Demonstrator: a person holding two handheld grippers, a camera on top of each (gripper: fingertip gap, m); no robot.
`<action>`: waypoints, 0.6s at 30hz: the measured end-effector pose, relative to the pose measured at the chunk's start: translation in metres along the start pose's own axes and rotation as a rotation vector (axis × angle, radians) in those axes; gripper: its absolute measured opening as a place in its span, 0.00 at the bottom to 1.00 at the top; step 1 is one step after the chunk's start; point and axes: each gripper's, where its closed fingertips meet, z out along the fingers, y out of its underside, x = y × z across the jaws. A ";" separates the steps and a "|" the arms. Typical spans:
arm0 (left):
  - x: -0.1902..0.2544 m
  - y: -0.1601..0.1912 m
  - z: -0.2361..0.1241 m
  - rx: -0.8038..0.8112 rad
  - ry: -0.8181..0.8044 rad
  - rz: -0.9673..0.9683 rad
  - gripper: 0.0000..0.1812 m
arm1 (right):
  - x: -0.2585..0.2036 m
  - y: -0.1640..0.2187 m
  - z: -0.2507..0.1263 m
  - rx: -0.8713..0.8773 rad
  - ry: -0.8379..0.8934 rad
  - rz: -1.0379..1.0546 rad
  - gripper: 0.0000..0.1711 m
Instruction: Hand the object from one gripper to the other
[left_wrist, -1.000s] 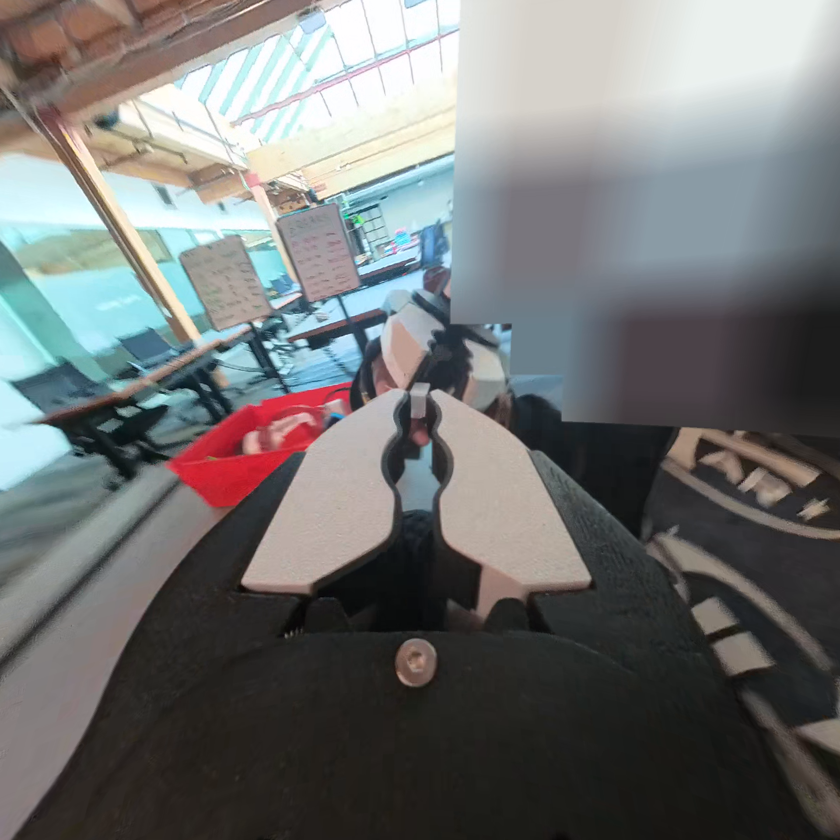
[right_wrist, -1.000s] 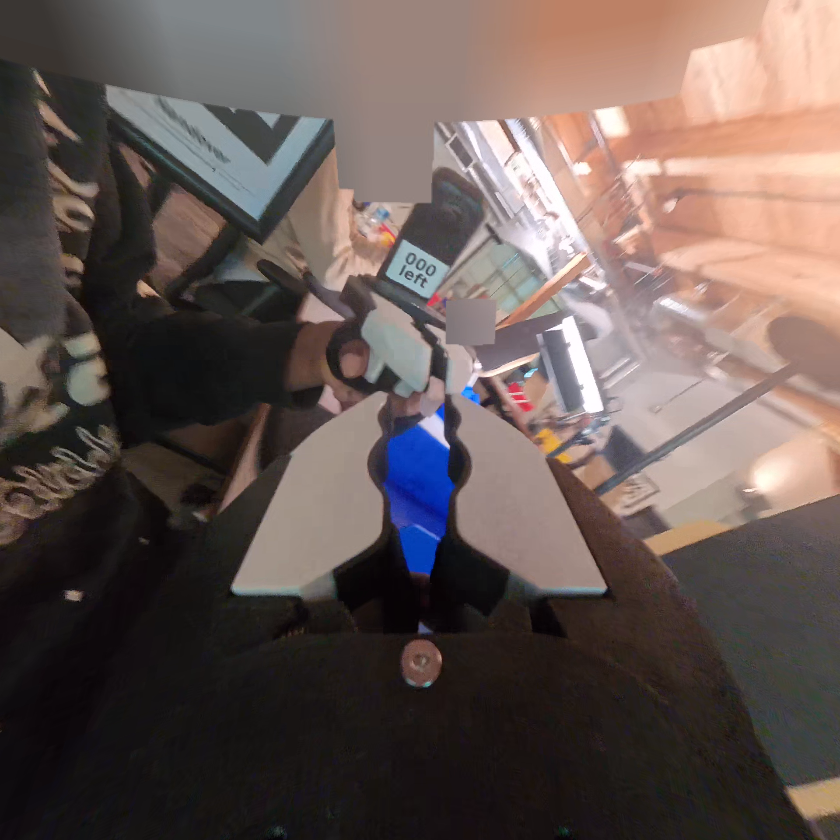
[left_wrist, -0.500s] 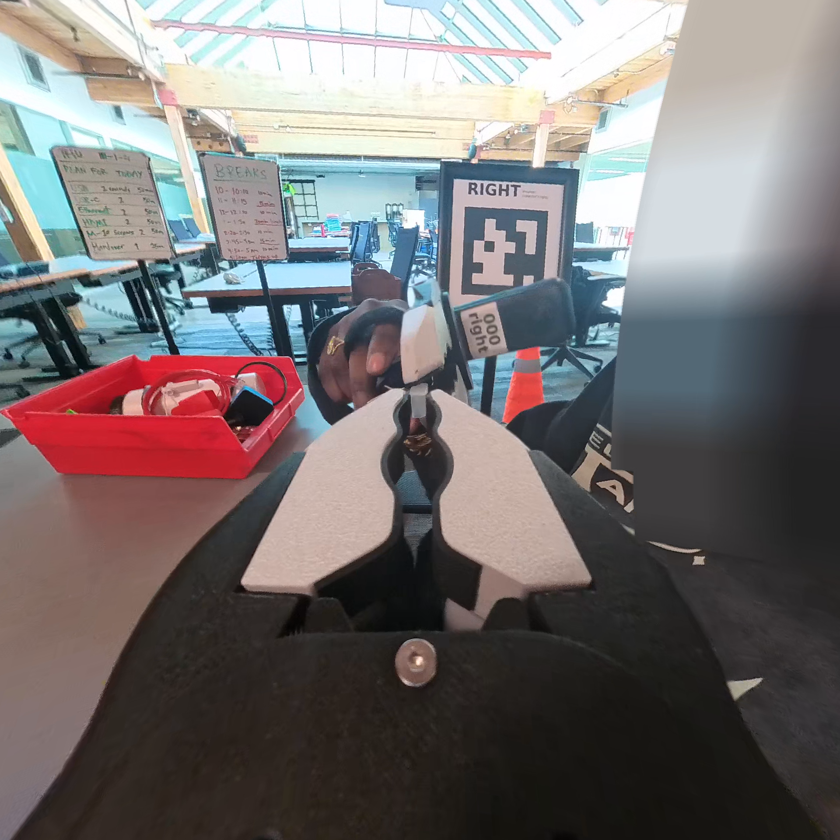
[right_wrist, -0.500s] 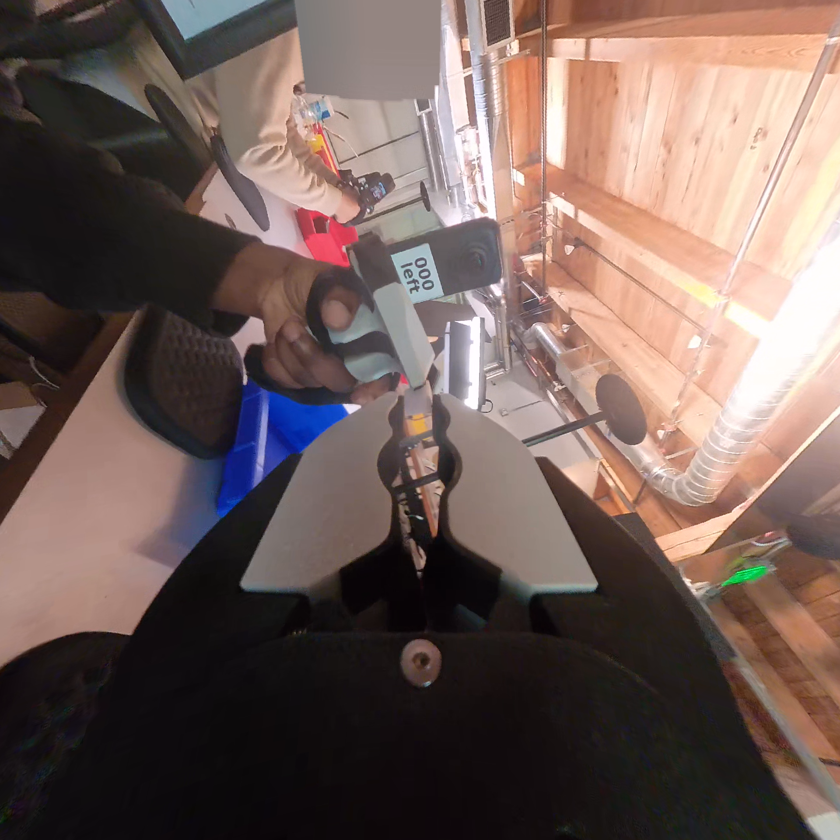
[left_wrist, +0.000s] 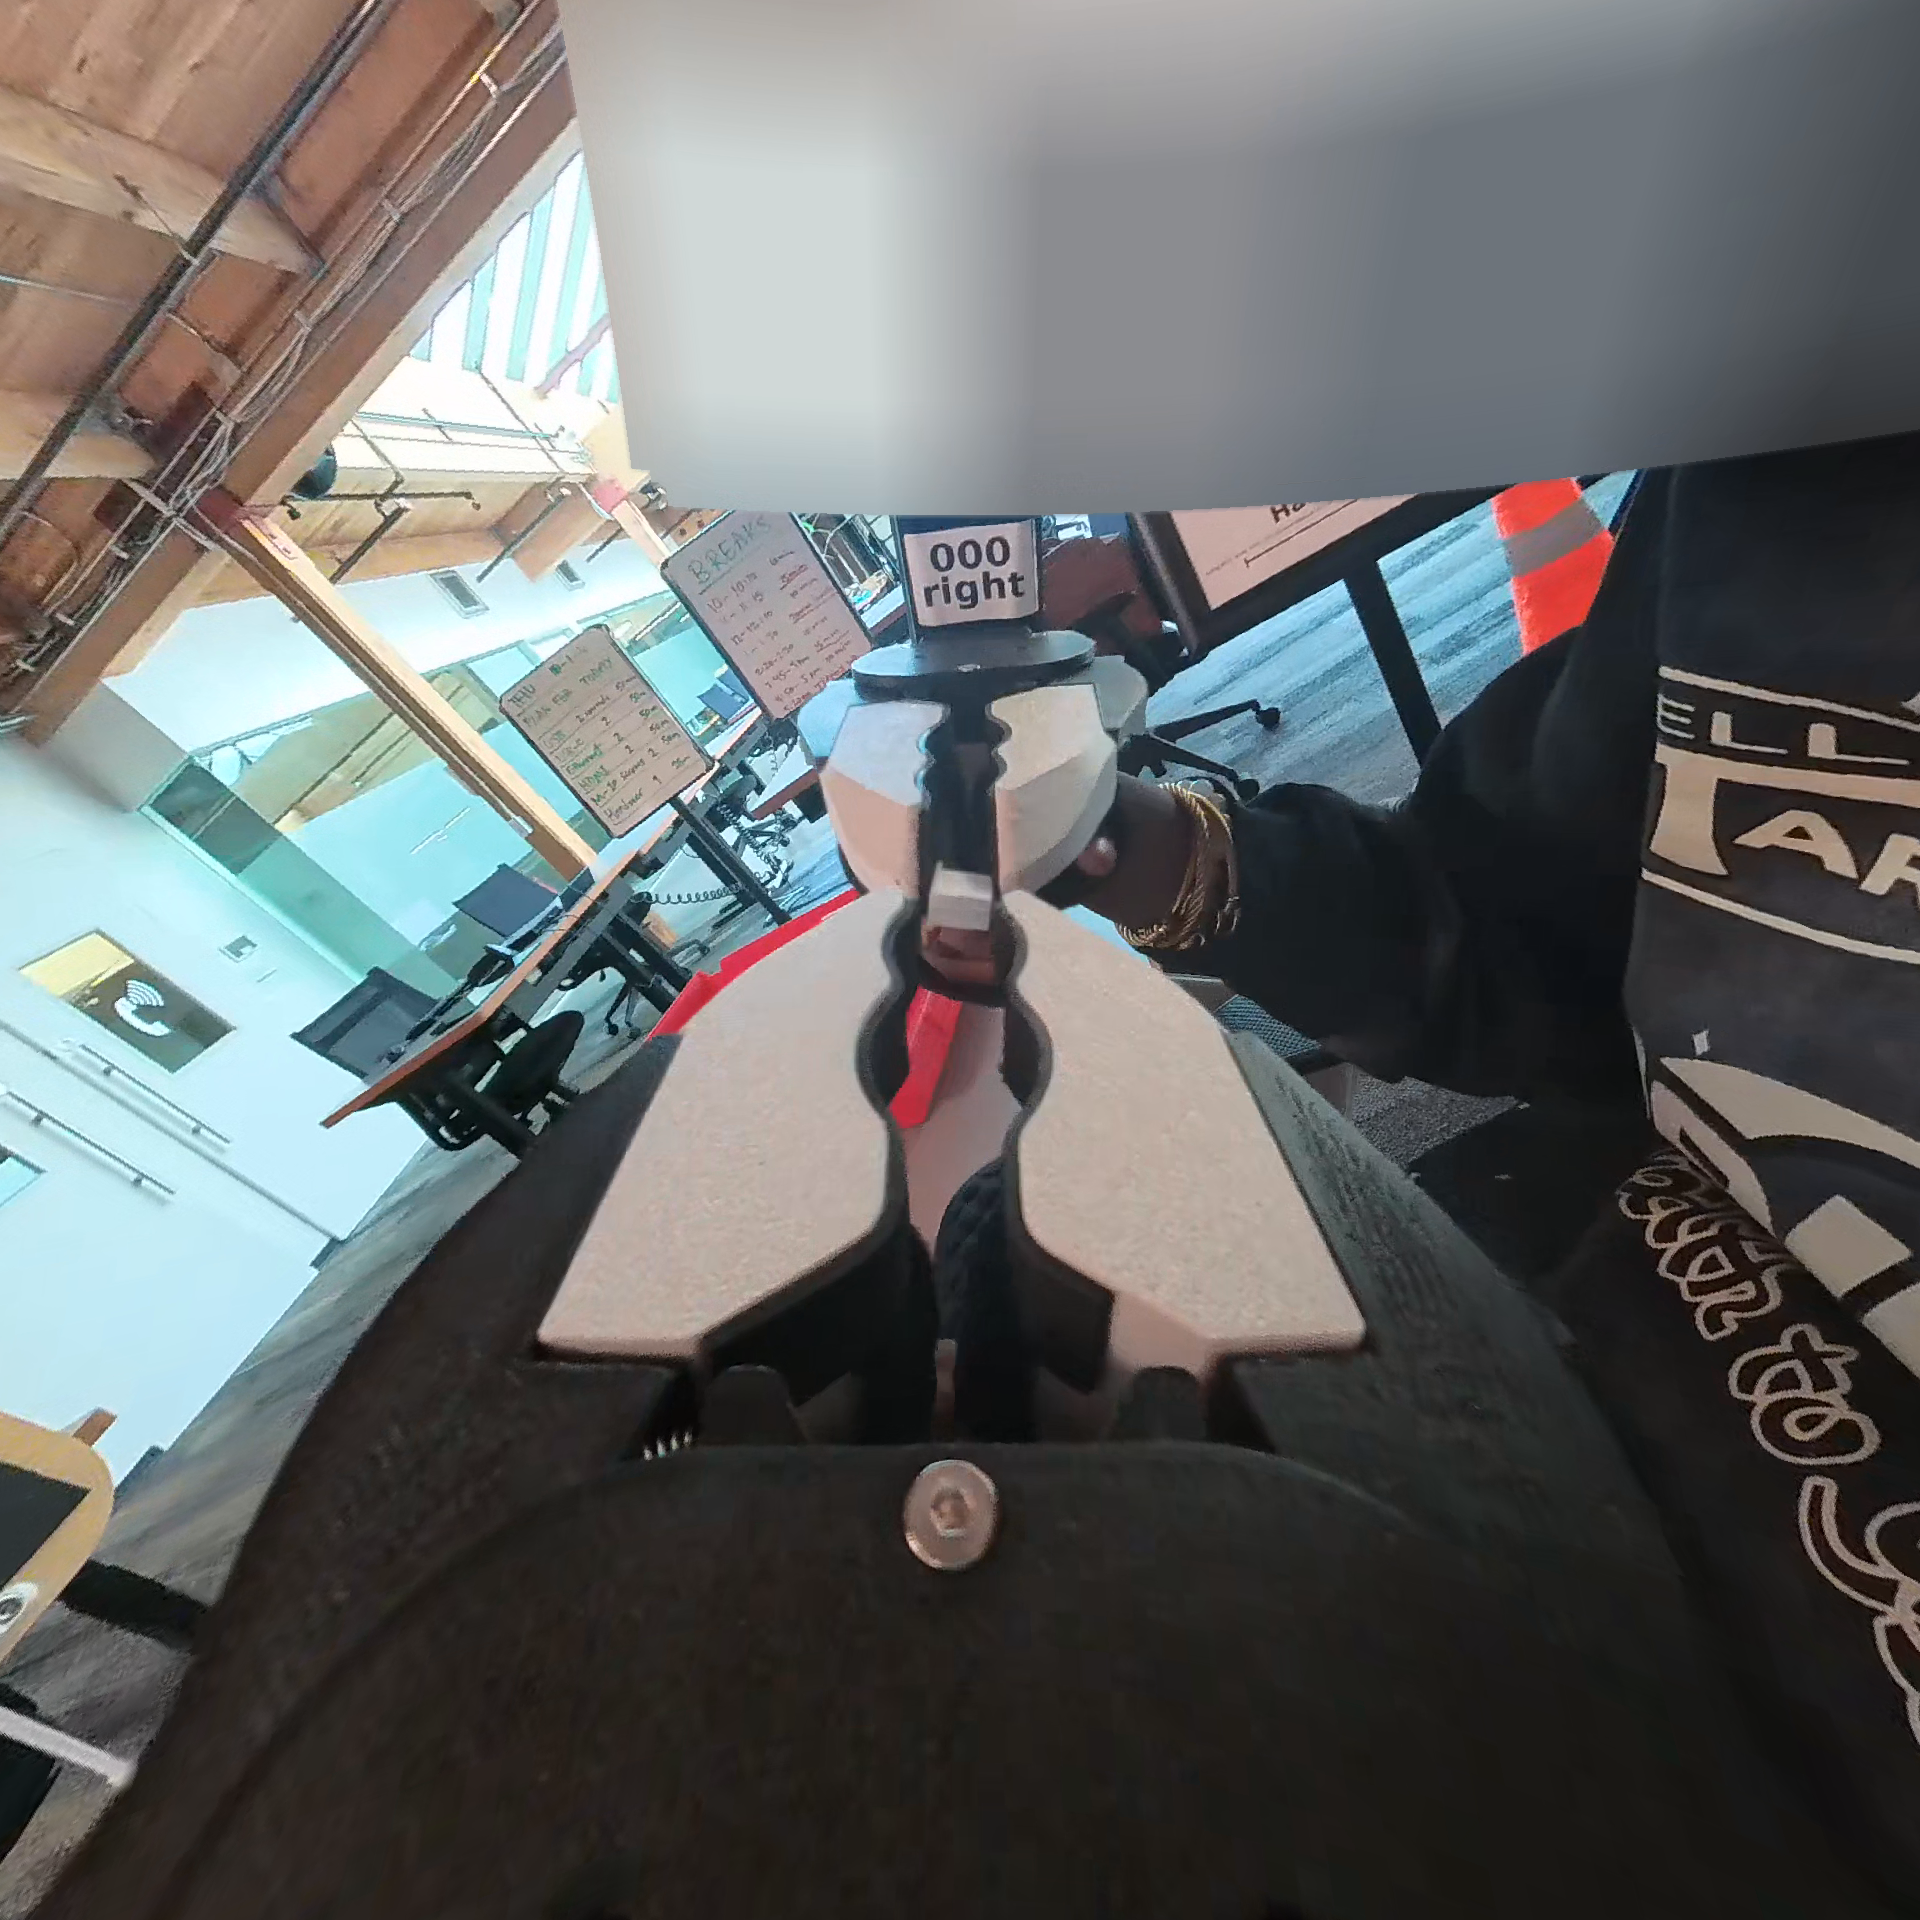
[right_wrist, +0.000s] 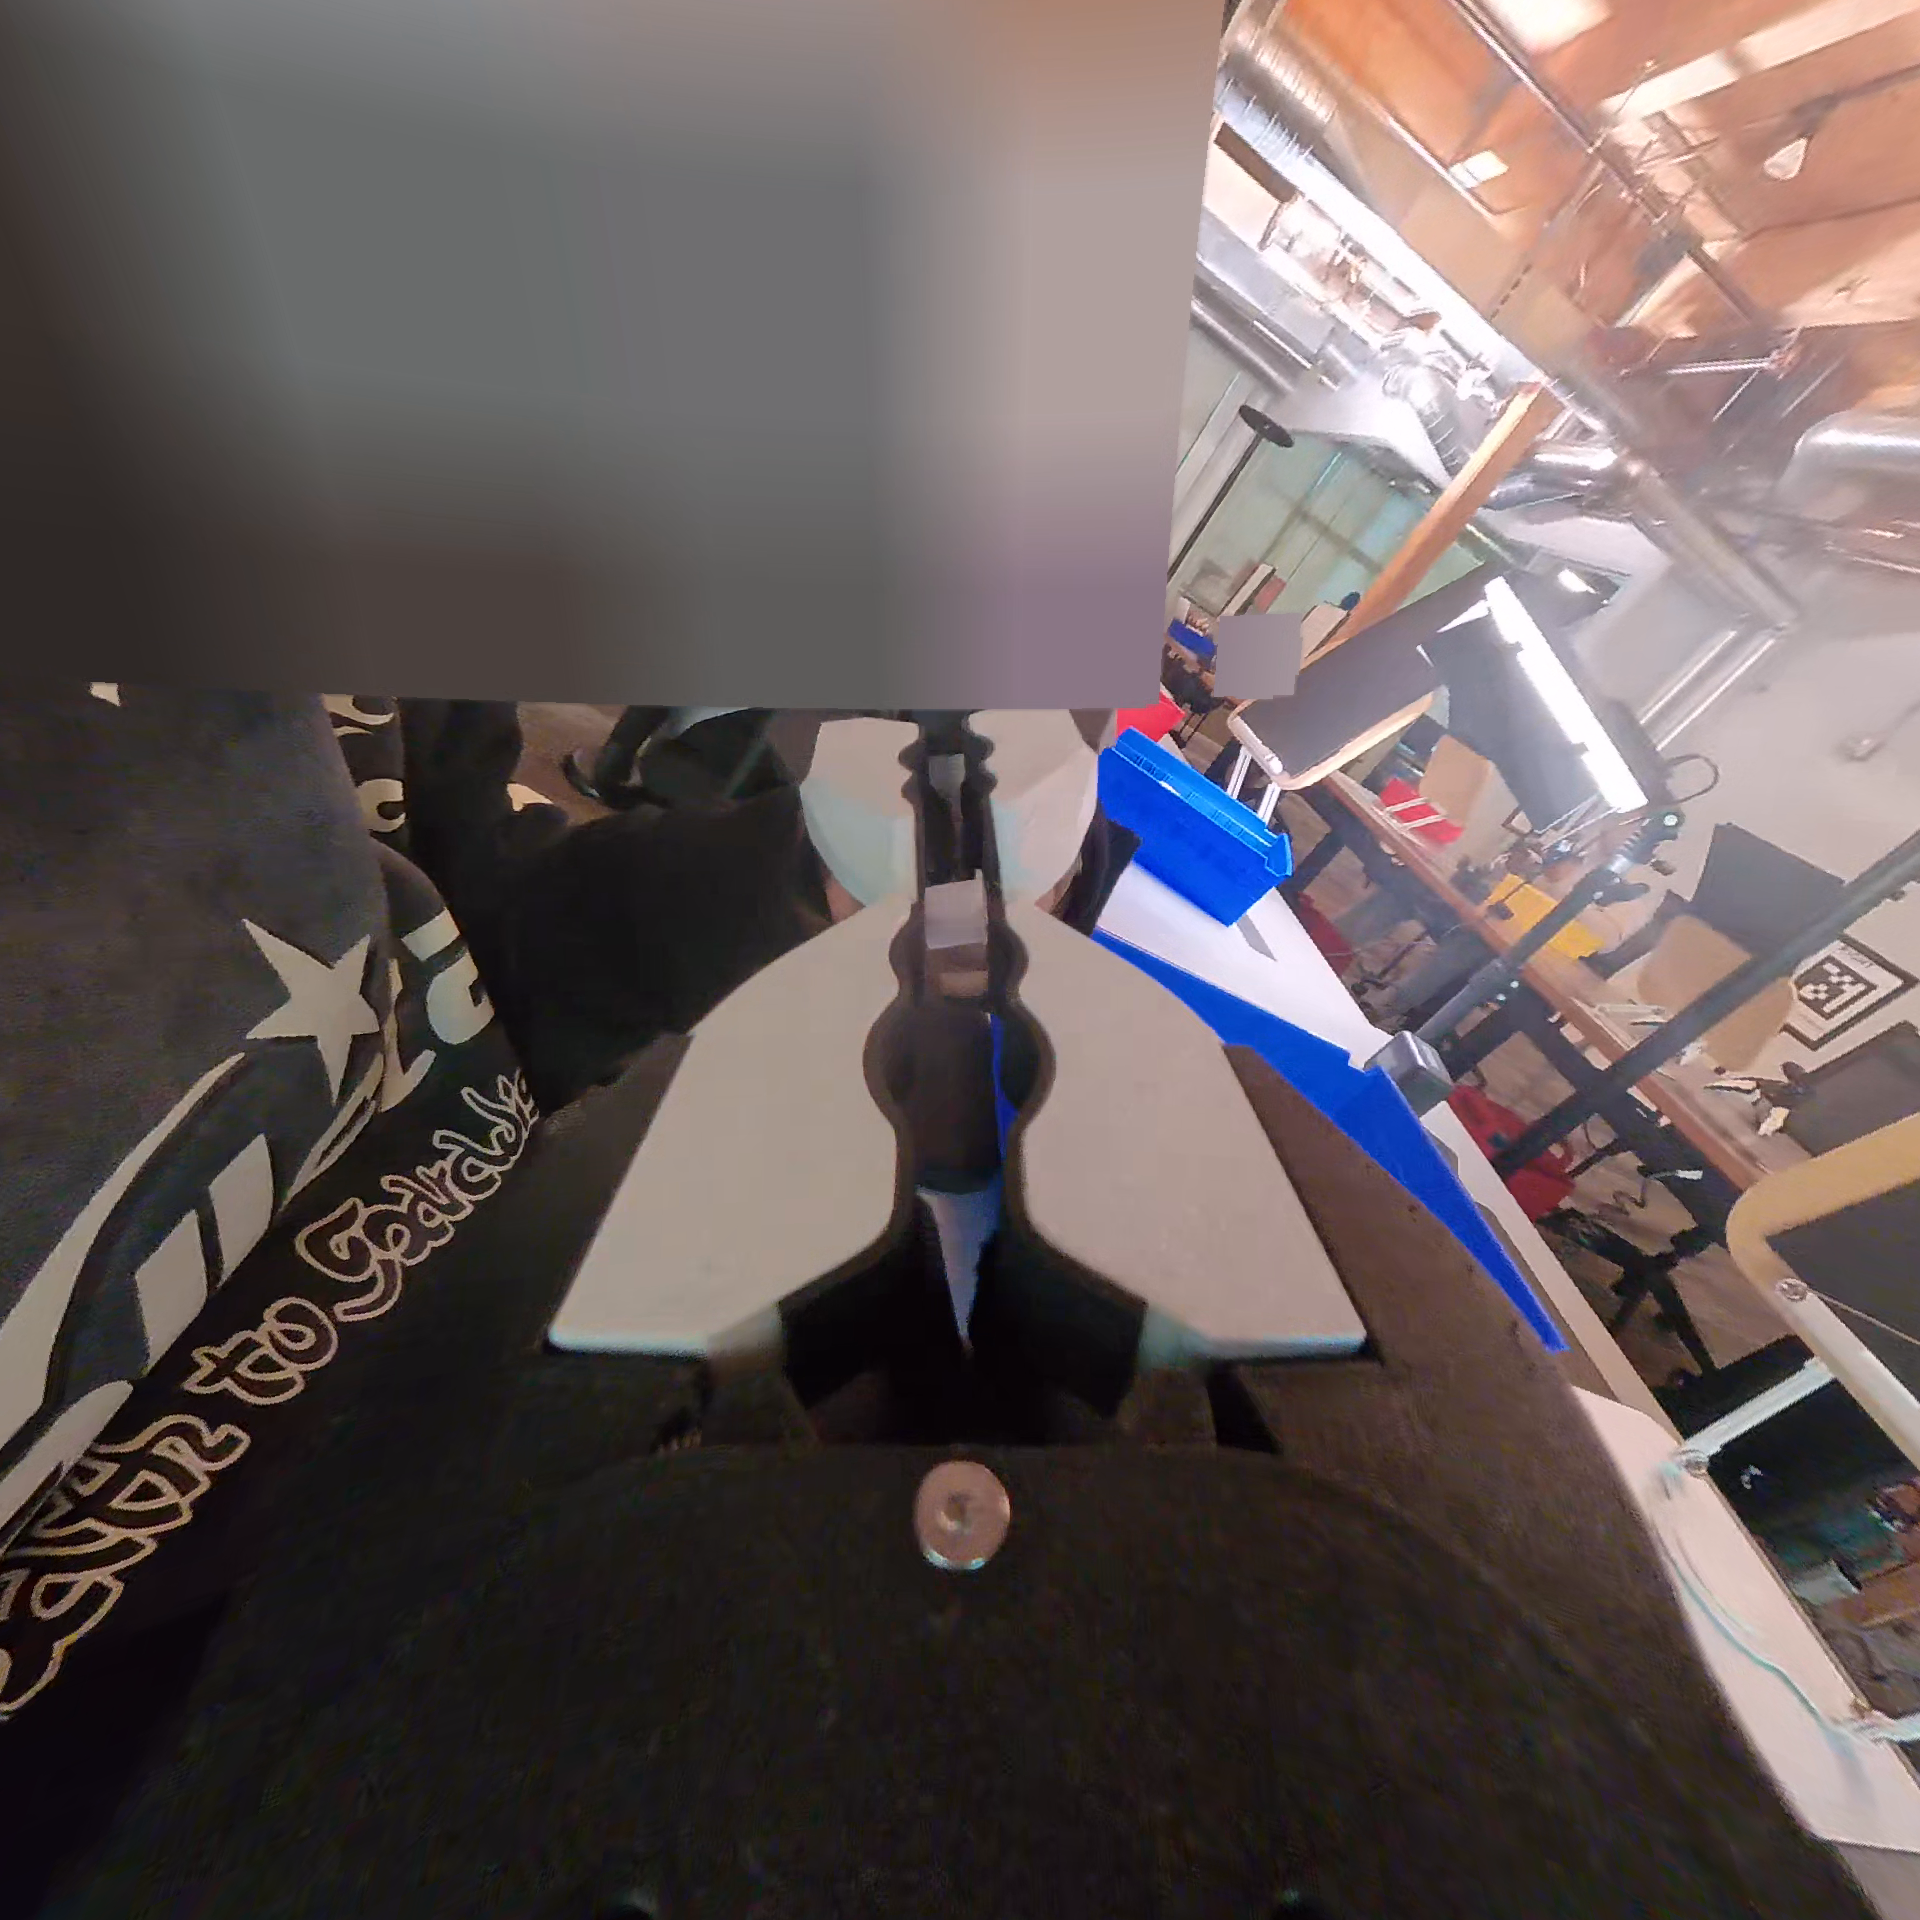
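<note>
left tongs (left_wrist: 956, 930): foreground of left wrist view, pointing up and forward; narrow gap, tips sit either side of the block; cannot tell if the pads actually press on it
right tongs (right_wrist: 954, 935): foreground of right wrist view, closed on the block at the very tips
block (left_wrist: 961, 900): small white cuboid, held in the air between the two sets of tips, clear of the counter
tongs relation: tip to tip, facing each other head-on, the block bridging them
hand (left_wrist: 1101, 857): wrapped round the right tongs' grip just behind the block; gold bracelets (left_wrist: 1195, 873) on the wrist, black sleeve behind
sweatshirt (left_wrist: 1766, 935): dark with white print, right edge of left wrist view, left edge of right wrist view
red bin (left_wrist: 925, 1049): only a sliver seen through the left tongs' gap, below the block
counter (right_wrist: 1174, 914): white, runs off to the right behind the right tongs
blue bin (right_wrist: 1195, 831): on the counter, beyond the tips; a second blue edge closer, beside the right finger
whiteboards (left_wrist: 603, 727): two on stands, mid-distance, left of the tongs
orange cone (left_wrist: 1548, 561): far right, on the floor
light panel (right_wrist: 1558, 707): bright, on a stand, far right
</note>
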 end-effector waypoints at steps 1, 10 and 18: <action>0.000 -0.001 0.000 0.003 0.004 -0.002 0.06 | 0.000 0.000 0.000 -0.004 0.002 0.001 0.07; -0.008 -0.007 -0.005 0.067 0.087 -0.399 0.06 | 0.001 -0.001 -0.001 -0.020 0.174 -0.530 0.13; -0.007 0.002 -0.006 0.025 0.122 -0.510 0.06 | 0.006 0.004 0.003 -0.123 0.315 -0.889 0.10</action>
